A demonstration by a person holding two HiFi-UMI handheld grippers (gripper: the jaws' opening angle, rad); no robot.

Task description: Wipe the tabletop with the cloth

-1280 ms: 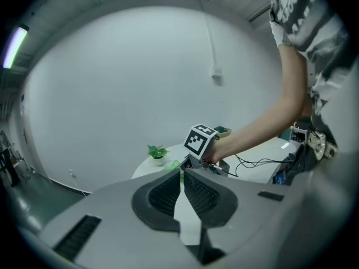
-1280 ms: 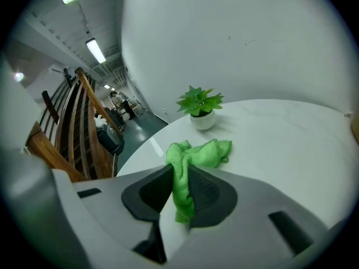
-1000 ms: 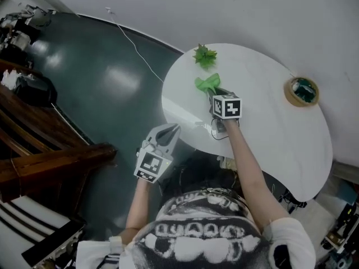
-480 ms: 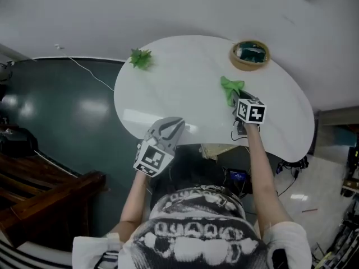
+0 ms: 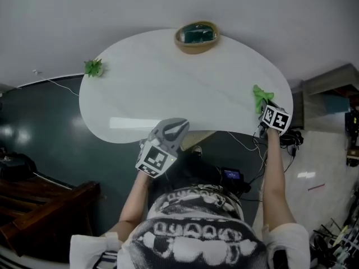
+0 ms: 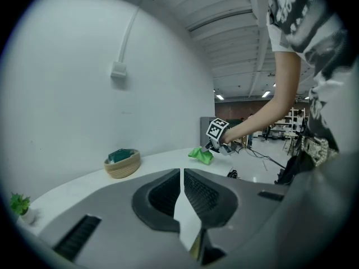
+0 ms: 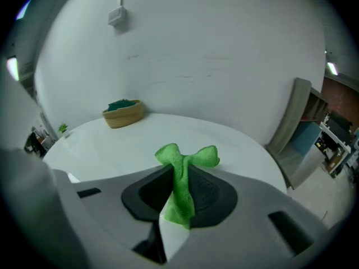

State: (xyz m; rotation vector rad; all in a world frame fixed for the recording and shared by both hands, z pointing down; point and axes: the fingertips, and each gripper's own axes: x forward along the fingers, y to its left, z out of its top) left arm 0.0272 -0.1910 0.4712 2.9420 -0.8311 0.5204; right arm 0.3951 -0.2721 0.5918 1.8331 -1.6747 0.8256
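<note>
Nearest the body, left gripper (image 5: 178, 124) at the near edge of the white tabletop (image 5: 168, 88), jaws together with nothing between; farther out to the right, right gripper (image 5: 265, 108) clamped on the green cloth (image 5: 260, 97), bunched upright between its jaws at the tabletop's right end; beyond, at the left rim, a small green plant (image 5: 93, 67); farthest, by the wall-side rim, a woven basket (image 5: 196, 36) with something dark green inside.
</note>
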